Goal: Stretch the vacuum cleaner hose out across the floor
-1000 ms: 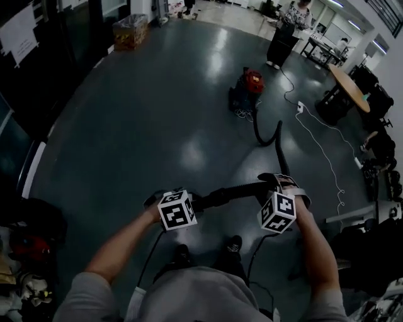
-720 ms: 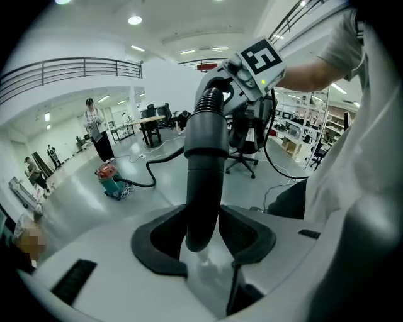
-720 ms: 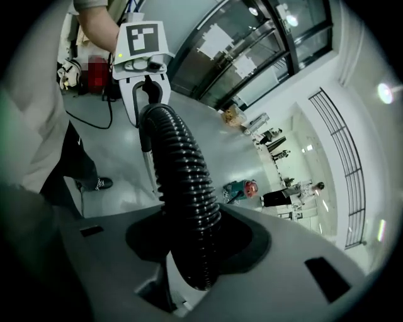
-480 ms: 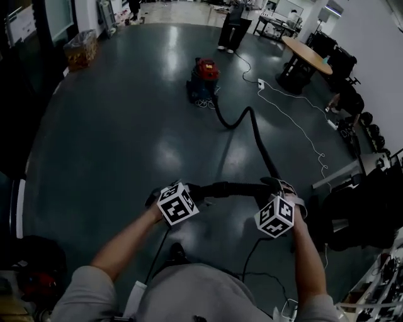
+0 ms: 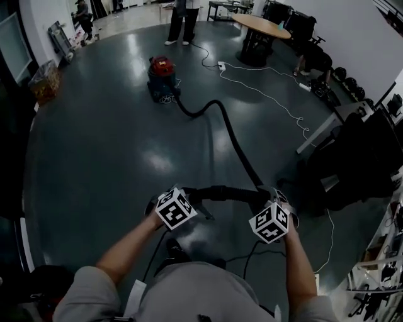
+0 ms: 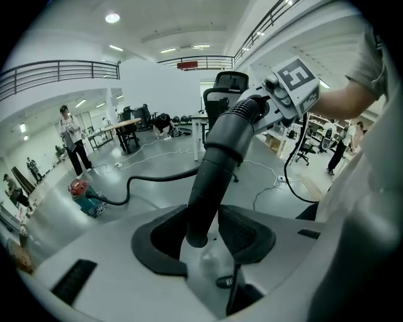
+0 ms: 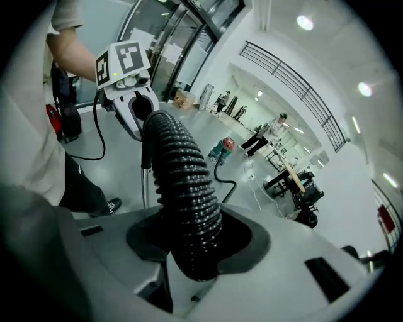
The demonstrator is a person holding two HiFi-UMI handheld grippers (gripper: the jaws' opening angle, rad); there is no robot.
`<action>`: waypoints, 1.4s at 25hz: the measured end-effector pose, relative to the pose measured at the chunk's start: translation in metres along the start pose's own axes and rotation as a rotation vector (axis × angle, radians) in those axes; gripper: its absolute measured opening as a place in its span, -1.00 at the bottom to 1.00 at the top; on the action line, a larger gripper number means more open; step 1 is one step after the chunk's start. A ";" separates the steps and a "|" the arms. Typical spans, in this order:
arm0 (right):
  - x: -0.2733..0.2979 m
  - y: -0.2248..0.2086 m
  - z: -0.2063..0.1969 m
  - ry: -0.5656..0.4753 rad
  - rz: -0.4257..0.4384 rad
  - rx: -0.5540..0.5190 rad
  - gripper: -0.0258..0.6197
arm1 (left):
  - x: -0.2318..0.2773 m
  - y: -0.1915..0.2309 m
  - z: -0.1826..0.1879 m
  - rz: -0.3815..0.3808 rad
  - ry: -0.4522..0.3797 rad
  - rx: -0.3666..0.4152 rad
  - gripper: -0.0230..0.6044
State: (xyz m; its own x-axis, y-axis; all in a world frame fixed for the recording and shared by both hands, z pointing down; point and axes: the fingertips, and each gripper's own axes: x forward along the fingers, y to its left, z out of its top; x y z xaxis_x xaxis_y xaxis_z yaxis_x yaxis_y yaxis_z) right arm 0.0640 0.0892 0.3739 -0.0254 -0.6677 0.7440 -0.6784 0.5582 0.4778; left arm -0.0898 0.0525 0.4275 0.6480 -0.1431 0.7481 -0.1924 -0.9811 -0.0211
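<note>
— Where the hose (image 5: 232,133) reaches the wearer (image 5: 189,292), how many tongs grip it?

— Both. The left tongs (image 6: 203,234) are clamped on its smooth, rigid end, with the tube pinched between the two pads. The right tongs (image 7: 192,255) are clamped on the ribbed part, a little further along.

— And between the two?

— One short stretch of hose, held roughly level above the floor (image 5: 113,138) in front of the wearer's body. Each pair of tongs carries one marker cube, so two cubes show in the head view.

— Where does the rest of it go?

— From the right tongs it drops to the floor, runs away in one long line, bends in a single curve and joins the vacuum (image 5: 162,74). There is one vacuum, red on top, standing well apart from the wearer.

— So the hose lies straight?

— Mostly. The only bend on the floor is near the vacuum.

— Anything else down there?

— One white cable (image 5: 264,94) snakes along to the right of the hose without touching it. One round desk (image 5: 261,25) stands beyond, to the right of the vacuum. One box (image 5: 47,80) sits at the left edge.

— People?

— Two can be counted for certain besides the wearer. One person (image 5: 182,19) stands beyond the vacuum, and a second person (image 5: 315,60) is bent low beside the desk.
</note>
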 end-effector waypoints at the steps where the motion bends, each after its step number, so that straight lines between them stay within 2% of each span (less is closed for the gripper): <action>1: -0.008 0.002 -0.019 0.003 0.003 0.030 -0.42 | 0.007 -0.016 0.006 -0.004 0.002 0.000 -0.40; 6: -0.044 0.022 -0.101 0.000 0.026 0.138 -0.42 | 0.038 -0.090 0.027 0.020 0.017 -0.016 -0.40; 11: -0.073 0.037 -0.165 -0.021 0.037 0.233 -0.43 | 0.057 -0.136 0.027 0.130 0.057 -0.085 -0.40; 13: -0.089 0.043 -0.188 -0.024 0.043 0.266 -0.44 | 0.058 -0.159 0.027 0.133 0.061 -0.117 -0.40; 16: -0.110 0.055 -0.209 -0.031 0.043 0.322 -0.44 | 0.053 -0.191 0.023 0.101 0.072 -0.124 -0.41; 19: -0.132 0.073 -0.220 -0.024 0.032 0.406 -0.44 | 0.044 -0.218 0.017 0.064 0.076 -0.126 -0.40; 23: -0.163 0.098 -0.221 -0.010 0.016 0.497 -0.44 | 0.024 -0.252 0.008 0.002 0.035 -0.146 -0.40; 29: -0.193 0.157 -0.194 0.016 -0.015 0.607 -0.45 | -0.015 -0.292 -0.036 -0.105 -0.076 -0.276 -0.41; 32: -0.199 0.178 -0.180 -0.001 -0.025 0.661 -0.45 | -0.019 -0.308 -0.054 -0.151 -0.097 -0.307 -0.41; 35: -0.207 0.201 -0.178 -0.019 0.004 0.694 -0.45 | -0.020 -0.333 -0.063 -0.181 -0.115 -0.350 -0.41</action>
State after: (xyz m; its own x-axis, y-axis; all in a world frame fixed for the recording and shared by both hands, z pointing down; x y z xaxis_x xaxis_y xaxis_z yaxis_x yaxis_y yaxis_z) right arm 0.0641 0.4270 0.3994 -0.0371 -0.6785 0.7336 -0.9909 0.1203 0.0611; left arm -0.0851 0.3899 0.4613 0.7688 -0.0055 0.6395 -0.2940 -0.8911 0.3458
